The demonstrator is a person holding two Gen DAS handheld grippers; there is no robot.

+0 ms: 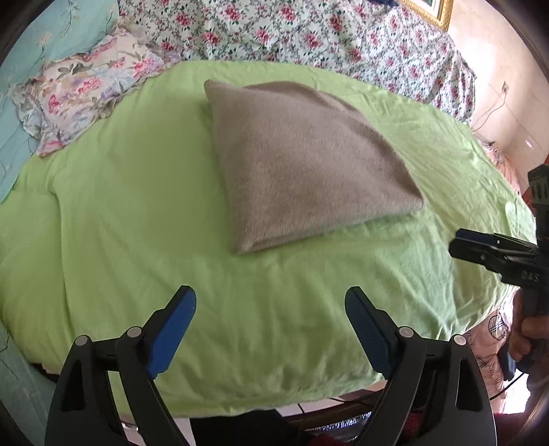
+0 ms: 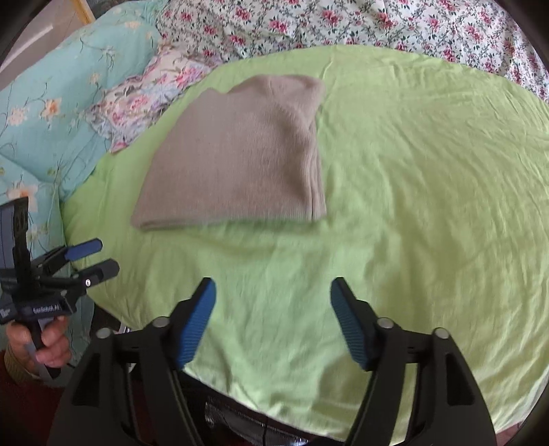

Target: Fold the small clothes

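A folded beige knitted garment [image 1: 302, 164] lies flat on the green sheet [image 1: 137, 212]; it also shows in the right wrist view [image 2: 240, 157]. My left gripper [image 1: 271, 302] is open and empty, held back near the sheet's front edge, short of the garment. It also shows at the left of the right wrist view [image 2: 103, 255]. My right gripper [image 2: 272, 291] is open and empty, held back above the green sheet [image 2: 411, 206] in front of the garment. Its fingers [image 1: 480, 245] show at the right edge of the left wrist view, apart from the garment.
A floral pillow [image 1: 82, 92] and a turquoise quilt [image 2: 51, 113] lie left of the sheet. A rose-patterned cover [image 1: 308, 31] runs along the back. The sheet's front edge [image 1: 257, 401] drops off near the grippers. A wall [image 1: 507, 68] stands at the right.
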